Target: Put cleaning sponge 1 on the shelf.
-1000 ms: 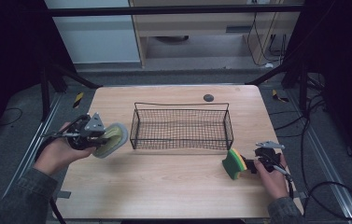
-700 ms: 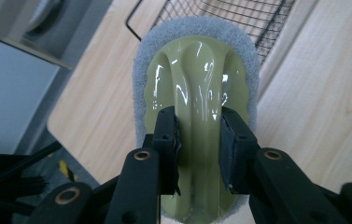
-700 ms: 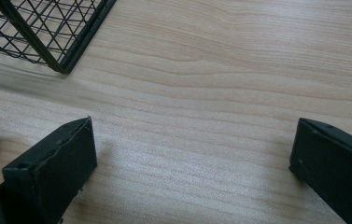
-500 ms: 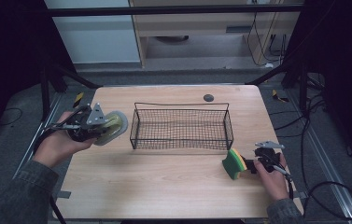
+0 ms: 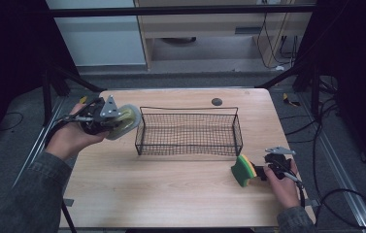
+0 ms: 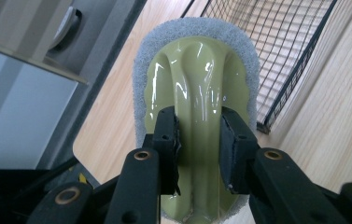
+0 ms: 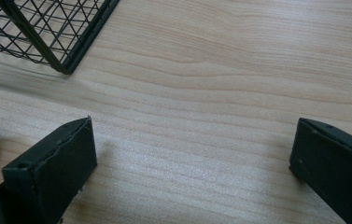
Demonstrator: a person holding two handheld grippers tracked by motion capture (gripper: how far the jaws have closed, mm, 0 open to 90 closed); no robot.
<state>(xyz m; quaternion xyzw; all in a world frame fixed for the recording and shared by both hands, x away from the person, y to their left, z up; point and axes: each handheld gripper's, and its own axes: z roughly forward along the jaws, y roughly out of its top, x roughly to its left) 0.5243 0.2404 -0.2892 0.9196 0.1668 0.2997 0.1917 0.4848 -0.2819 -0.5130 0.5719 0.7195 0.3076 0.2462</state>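
Light, stiff but glossy, the scrubber point(image 6: 197, 107) is clenched by its raised ridge in the left fingers point(image 6: 166, 135), basket point(image 5: 189, 132) at three o'clock; right fingers point(image 7: 57, 163) gape, released.

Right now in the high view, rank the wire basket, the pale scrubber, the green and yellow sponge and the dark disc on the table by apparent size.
1. wire basket
2. pale scrubber, though raised nearer the camera
3. green and yellow sponge
4. dark disc
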